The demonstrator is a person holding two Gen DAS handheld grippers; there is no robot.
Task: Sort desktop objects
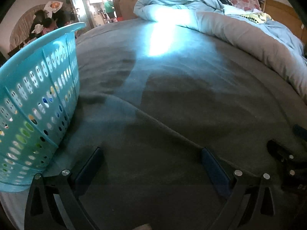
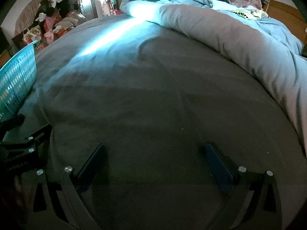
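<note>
Left wrist view
Left tongs (image 1: 151, 164): spread wide, nothing between them, over the grey bed sheet (image 1: 172, 99).
Basket (image 1: 36, 99): turquoise, perforated, standing on the bed just left of the left finger; coloured items show dimly through its holes, too blurred to name.
Duvet (image 1: 239, 36): grey and light blue, bunched at the far right.
Right tongs (image 1: 284, 157): seen at the right edge.

Right wrist view
Right tongs (image 2: 155, 163): wide apart, empty, above bare sheet (image 2: 153, 99).
Basket (image 2: 17, 84): at the far left edge.
Left tongs (image 2: 28, 143): partly seen at lower left, near the basket.
Duvet (image 2: 230, 38): heaped across the far right.
</note>
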